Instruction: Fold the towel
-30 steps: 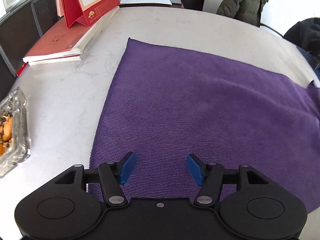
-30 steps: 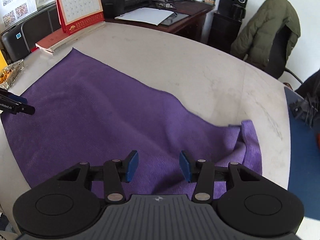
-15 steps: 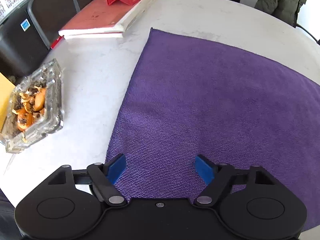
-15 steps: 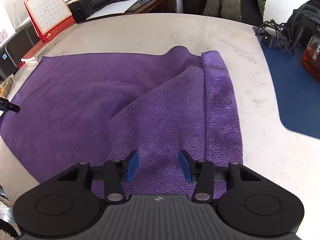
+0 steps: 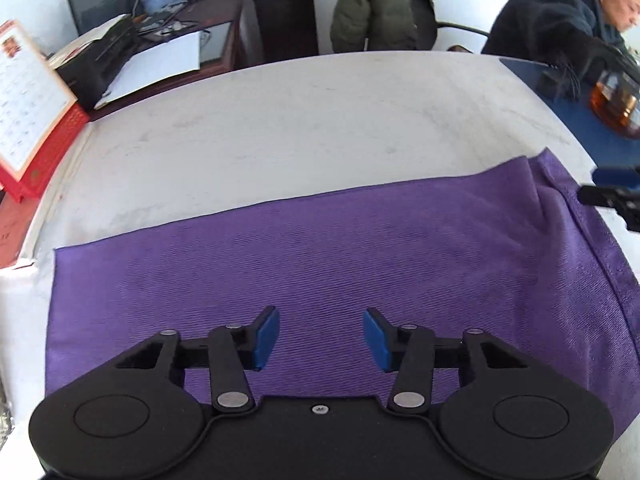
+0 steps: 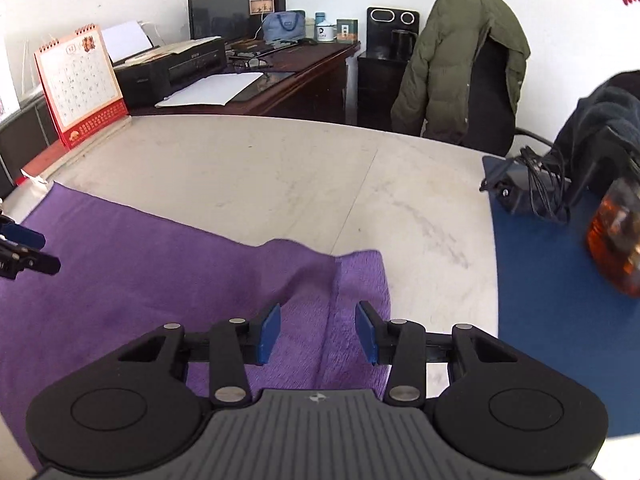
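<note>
Left gripper (image 5: 320, 340) low over the near part of the purple towel (image 5: 320, 248), blue fingers (image 5: 264, 338) apart and closing, nothing pinched, only flat cloth beneath the gap. Right gripper (image 6: 318, 332) over the towel's (image 6: 140, 280) right end, fingers (image 6: 269, 334) likewise parted and closing, astride a raised fold ridge (image 6: 332, 300) without visibly pressing it.

Towel spread flat across the near side of the pale tabletop (image 5: 300, 120), left edge straight, right end rumpled, with a paler strip (image 6: 360, 280) beside the ridge. Just off the towel's right end, tip of the right gripper visible in the left view; just off its left edge, tip of the left gripper in the right view.

Right of the towel, a blue mat (image 6: 552, 280) bearing a tangled black cable and adapter (image 6: 532, 192) and a glass vessel of amber liquid (image 6: 616, 248). Beyond the towel's far left corner, a red desk calendar (image 6: 80, 80). Farther back, a dark wooden desk (image 6: 280, 80) with printer (image 6: 172, 64) and papers, an olive jacket (image 6: 460, 60) draped over a chair, and a seated person in dark clothing (image 5: 560, 12) behind the mat.
</note>
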